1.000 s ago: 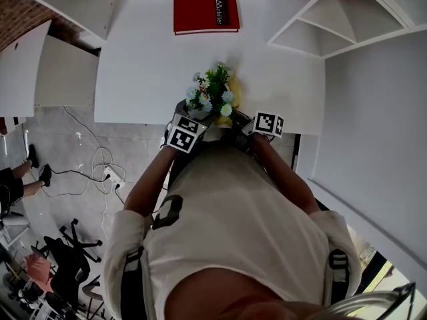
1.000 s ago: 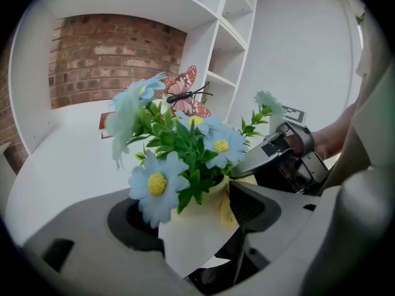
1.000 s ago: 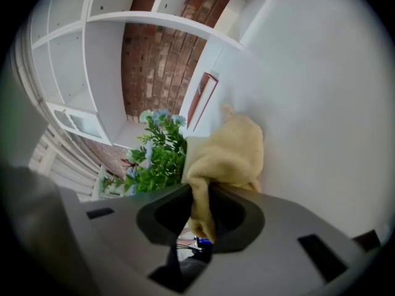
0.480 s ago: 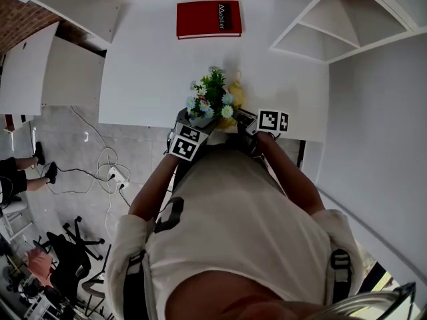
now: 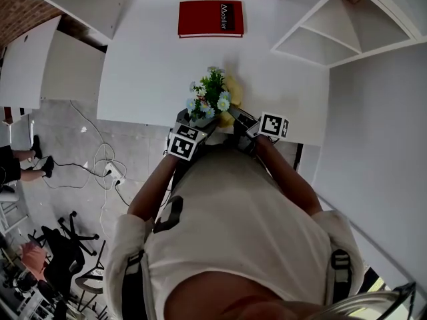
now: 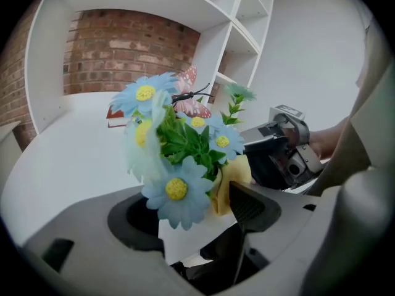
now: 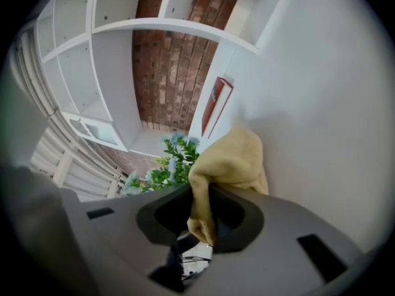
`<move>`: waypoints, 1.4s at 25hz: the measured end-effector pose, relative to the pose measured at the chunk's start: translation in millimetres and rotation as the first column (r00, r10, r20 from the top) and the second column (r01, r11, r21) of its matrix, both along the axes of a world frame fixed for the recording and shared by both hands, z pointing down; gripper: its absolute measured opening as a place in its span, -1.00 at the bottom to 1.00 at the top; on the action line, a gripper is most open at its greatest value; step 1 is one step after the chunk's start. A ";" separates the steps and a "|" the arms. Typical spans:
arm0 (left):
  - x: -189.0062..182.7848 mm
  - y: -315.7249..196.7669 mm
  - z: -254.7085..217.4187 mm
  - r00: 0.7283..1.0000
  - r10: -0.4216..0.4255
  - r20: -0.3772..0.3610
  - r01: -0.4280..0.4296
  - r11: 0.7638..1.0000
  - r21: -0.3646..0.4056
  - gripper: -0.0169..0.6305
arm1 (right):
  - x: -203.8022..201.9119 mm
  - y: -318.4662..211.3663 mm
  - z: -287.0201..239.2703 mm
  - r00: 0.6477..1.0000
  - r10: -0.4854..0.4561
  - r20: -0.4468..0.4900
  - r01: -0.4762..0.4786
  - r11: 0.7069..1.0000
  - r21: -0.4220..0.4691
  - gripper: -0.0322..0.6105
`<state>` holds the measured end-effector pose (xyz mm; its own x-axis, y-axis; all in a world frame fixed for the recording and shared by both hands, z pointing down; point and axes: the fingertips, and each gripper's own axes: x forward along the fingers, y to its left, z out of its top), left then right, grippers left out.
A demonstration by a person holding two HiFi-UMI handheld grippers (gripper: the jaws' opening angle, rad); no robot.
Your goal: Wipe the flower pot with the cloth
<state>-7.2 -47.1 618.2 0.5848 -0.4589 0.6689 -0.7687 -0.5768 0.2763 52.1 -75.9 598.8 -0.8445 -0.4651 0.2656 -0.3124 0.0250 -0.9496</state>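
Both pick-ups look done and the wiping itself seems to be the step in hand. The left tongs are closed on the flower pot: the white pot sits squarely between the two jaws, with a pad against each side, and its blue flowers rise straight up in front of them. The right tongs are clamped on the cloth. A fold of the yellow cloth is pinched between the jaws and the rest bunches out past their tips. In the left gripper view the cloth lies just beyond the right-hand jaw of the left tongs, pressed in beside the leaves at the top of the pot, with the right tongs close behind it. The head view shows both tongs meeting at the pot at the near edge of the white table, left tongs on the pot's left and right tongs on its right, while a red book lies well beyond them. So I judge the cloth to be on or right at the pot's upper right side, though actual contact with the pot wall is hidden by the flowers and the jaw. No dirt or wiped patch can be made out, so how much of the surface is finished cannot be told. The side facing the left tongs and the lower part likely remain, then setting pot and cloth down.
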 end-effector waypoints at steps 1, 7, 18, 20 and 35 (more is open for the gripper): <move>0.0 0.9 0.1 1.000 0.003 -0.004 -0.003 1.000 -0.003 0.09 | 4.3 1.6 8.4 1.000 0.019 -0.015 -0.019 1.000 -0.020 -0.64; -4.6 8.4 -0.3 0.997 0.070 -0.027 -0.071 0.997 -0.026 0.09 | 3.4 21.1 45.9 0.982 -0.043 -0.186 0.031 0.997 -0.067 -0.64; -22.5 3.8 12.9 0.946 0.320 0.049 -0.321 0.946 0.036 0.09 | 4.9 12.9 -4.0 0.980 0.128 -0.153 -0.131 0.991 -0.012 -0.64; -17.6 5.1 12.3 0.941 0.337 0.031 -0.338 0.940 0.045 0.09 | 1.4 12.2 -20.7 0.979 0.158 -0.131 -0.158 0.987 0.005 -0.64; -1.4 13.3 5.6 0.981 0.168 -0.093 -0.171 0.985 -0.027 0.09 | 0.2 43.7 43.2 0.965 0.157 -0.212 -0.180 0.979 -0.095 -0.64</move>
<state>-8.6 -33.8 623.8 0.7109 -0.3253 0.6235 -0.6315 -0.6855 0.3623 52.2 -32.2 642.0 -0.6794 -0.5538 0.4814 -0.4888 -0.1478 -0.8598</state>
